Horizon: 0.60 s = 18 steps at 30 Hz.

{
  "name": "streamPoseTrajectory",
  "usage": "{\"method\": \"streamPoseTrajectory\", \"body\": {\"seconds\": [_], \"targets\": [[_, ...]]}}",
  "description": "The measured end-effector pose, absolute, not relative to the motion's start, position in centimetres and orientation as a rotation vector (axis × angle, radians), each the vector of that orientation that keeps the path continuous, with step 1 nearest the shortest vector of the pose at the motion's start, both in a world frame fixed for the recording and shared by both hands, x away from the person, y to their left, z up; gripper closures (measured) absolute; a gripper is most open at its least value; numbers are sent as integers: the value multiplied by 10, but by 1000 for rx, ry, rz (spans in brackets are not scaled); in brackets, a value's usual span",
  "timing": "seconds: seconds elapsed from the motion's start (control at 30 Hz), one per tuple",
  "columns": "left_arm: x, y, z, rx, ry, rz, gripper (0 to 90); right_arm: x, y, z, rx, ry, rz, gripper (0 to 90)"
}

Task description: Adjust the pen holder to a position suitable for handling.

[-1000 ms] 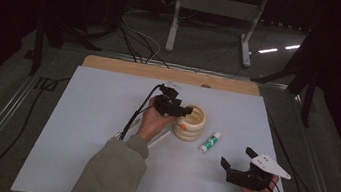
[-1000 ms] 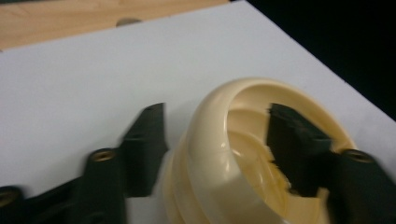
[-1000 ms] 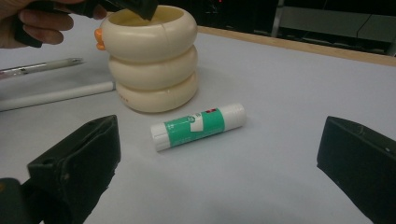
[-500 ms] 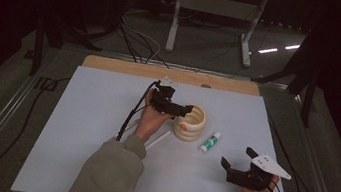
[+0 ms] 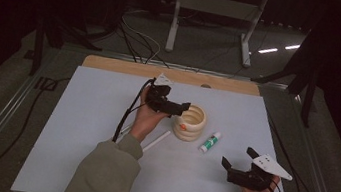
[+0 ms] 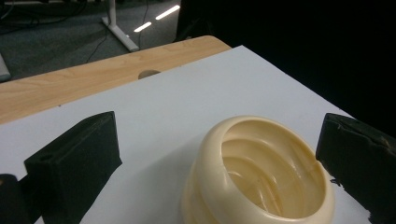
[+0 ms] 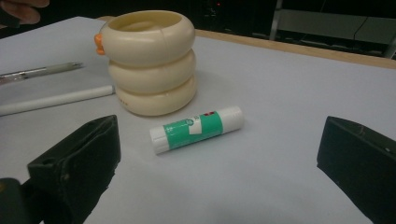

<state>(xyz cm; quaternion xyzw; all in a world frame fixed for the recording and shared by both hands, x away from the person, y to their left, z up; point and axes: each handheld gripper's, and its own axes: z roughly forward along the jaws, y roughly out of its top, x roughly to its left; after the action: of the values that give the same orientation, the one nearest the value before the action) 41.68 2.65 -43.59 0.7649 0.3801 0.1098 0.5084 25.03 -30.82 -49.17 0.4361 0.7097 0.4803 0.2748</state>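
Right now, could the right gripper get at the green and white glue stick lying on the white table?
Probably yes: the right gripper is open, and bare table separates it from the glue stick.

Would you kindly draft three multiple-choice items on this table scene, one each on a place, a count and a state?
1. Where does the green-and-white glue stick lie?
A. inside the holder
B. on the white tabletop beside the holder
C. between the left gripper's jaws

2. How many stacked rings form the cream ribbed plastic holder?
A. two
B. three
C. five

3. How do the jaws of the right gripper stand?
A. open, holding nothing
B. shut on the glue stick
C. shut on a pen

Key: 1 B, it lies flat next to the holder; 2 B, the right gripper view shows three bulges; 3 A, its jaws stand wide apart.
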Motion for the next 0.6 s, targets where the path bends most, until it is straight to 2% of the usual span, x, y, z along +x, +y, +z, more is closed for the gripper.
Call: {"method": "streamPoseTrajectory", "body": {"seconds": [0.6], "targets": [[406, 36, -431, 1866, 873, 309, 2, 250, -308, -491, 1181, 1899, 1292, 0]]}}
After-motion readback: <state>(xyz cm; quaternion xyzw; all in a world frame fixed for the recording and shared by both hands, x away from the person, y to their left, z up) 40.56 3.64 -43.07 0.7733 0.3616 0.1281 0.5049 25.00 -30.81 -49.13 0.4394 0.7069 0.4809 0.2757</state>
